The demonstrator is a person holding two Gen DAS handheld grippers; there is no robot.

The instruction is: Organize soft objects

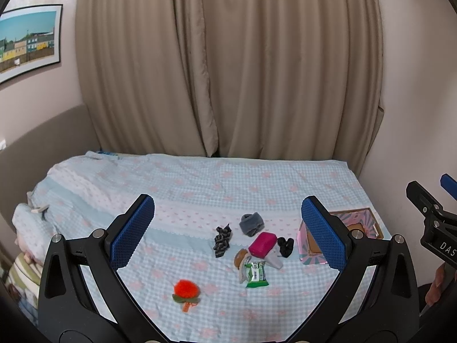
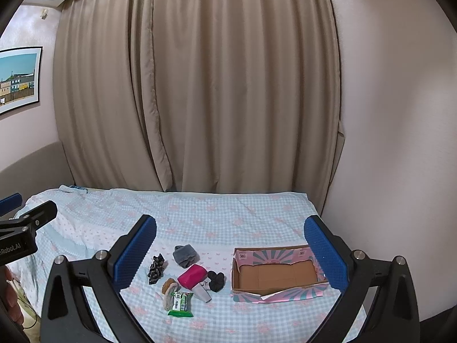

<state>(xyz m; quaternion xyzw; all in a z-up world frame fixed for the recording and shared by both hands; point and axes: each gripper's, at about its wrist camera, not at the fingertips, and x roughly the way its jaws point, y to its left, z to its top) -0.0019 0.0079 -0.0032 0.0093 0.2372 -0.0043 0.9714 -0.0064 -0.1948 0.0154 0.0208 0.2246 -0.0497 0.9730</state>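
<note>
Small soft things lie on the blue checked bed cover (image 1: 200, 188): a magenta pouch (image 1: 262, 244) (image 2: 192, 276), a grey fabric roll (image 1: 251, 224) (image 2: 185, 255), a patterned dark cloth (image 1: 222, 241) (image 2: 155, 268), a black scrunchie (image 1: 285, 246) (image 2: 216, 280), a green wipes pack (image 1: 256, 275) (image 2: 180, 304), a brown sock (image 1: 240, 257) (image 2: 169, 286) and an orange plush (image 1: 185, 290). An open pink cardboard box (image 2: 277, 277) (image 1: 360, 223) sits to their right, empty. My left gripper (image 1: 228, 228) and right gripper (image 2: 230, 254) are open, empty, held above the bed's near side.
Beige curtains (image 1: 228, 71) hang behind the bed. A wall (image 2: 400, 143) borders the bed on the right. A framed picture (image 1: 25, 40) hangs at left. Bedding is piled at the left edge (image 1: 25, 228).
</note>
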